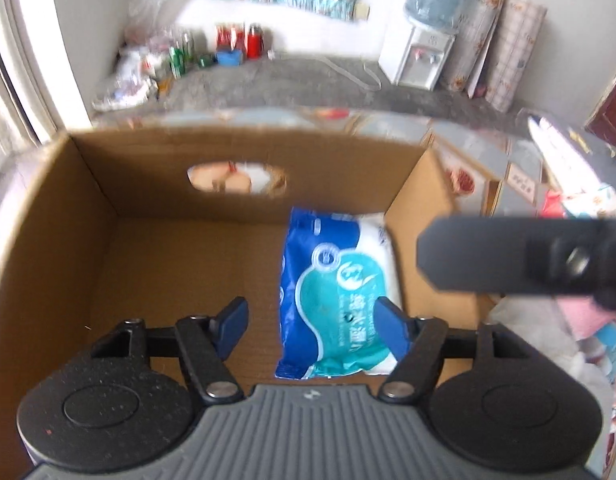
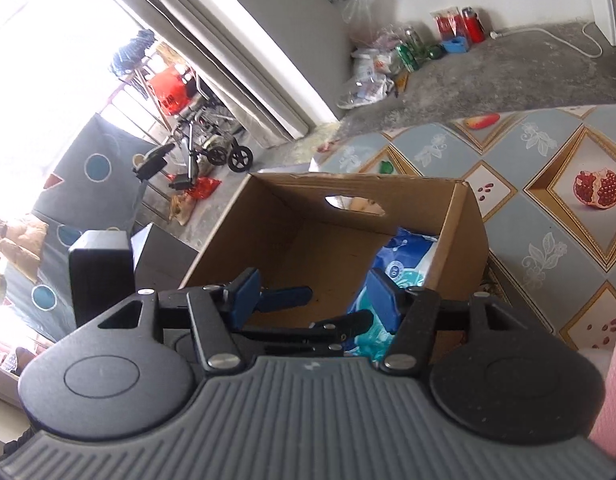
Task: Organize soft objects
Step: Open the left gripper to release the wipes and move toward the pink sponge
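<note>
One soft pack is in the box, more to go

The left gripper point(image 1: 310, 322) hangs wide and empty over the cardboard box point(image 1: 52, 216); the blue tissue pack point(image 1: 336, 292) lies just under its right finger. The right gripper point(image 2: 314, 294) is also wide and empty, near the box, and a pink soft thing point(image 2: 612, 380) beside it waits on the worktop point(image 2: 548, 232)

Left gripper point(image 1: 310, 322): black linkage body with blue pads, pitched steeply down, jaws apart, nothing clamped between the pads. Right gripper point(image 2: 314, 292): same black-and-blue build, tilted down less steeply, jaws apart, pads bare. In the right wrist view the left gripper's blue fingers point(image 2: 286, 296) sit just ahead of the right one's jaws. In the left wrist view a dark, blurred body, apparently the right gripper's, crosses the right edge.
</note>
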`<state>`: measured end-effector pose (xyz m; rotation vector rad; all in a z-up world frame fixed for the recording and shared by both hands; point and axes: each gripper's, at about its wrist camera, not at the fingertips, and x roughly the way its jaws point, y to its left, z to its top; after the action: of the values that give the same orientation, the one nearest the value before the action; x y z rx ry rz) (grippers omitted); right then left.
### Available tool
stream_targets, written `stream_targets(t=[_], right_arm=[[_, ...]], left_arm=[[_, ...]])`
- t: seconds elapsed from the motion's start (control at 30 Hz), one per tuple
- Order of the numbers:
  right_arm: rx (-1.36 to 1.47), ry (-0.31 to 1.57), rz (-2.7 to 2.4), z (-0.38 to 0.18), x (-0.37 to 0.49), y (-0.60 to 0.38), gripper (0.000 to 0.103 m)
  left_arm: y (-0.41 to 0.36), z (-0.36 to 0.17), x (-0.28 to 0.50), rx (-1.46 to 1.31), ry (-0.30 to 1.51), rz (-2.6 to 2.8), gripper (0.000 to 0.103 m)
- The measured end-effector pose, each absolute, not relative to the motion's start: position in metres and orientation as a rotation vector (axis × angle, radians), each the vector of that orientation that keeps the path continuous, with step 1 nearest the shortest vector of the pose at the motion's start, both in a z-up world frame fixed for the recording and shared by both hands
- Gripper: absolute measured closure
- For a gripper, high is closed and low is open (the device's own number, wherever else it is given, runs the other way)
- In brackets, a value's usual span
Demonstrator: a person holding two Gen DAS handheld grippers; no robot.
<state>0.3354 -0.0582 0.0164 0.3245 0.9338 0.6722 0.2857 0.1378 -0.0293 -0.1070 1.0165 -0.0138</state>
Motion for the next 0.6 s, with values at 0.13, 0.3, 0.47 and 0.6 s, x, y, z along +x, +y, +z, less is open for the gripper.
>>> stream_targets(t=[0.13, 0.3, 0.47, 0.6], right_arm=[[0.336, 0.863, 0.678, 0.043, 0.306, -0.077, 0.043], [0.307, 0.771, 0.625, 0.081, 0.269, -0.12, 0.041], [0.252, 0.728, 0.525, 0.106, 0.244, -0.174, 0.038], [0.269, 0.754, 0.447, 0.105, 0.237, -0.222, 0.038]], left_arm=[[0.123, 0.005, 0.262, -0.067, 0.929, 0.012, 0.029], [0.099, 0.046, 0.229, -0.043, 0.814, 0.012, 0.027], [0.062, 0.069, 0.201, -0.062, 0.764, -0.056, 0.027], [0.024, 0.072, 0.195, -0.085, 0.765, -0.123, 0.027]])
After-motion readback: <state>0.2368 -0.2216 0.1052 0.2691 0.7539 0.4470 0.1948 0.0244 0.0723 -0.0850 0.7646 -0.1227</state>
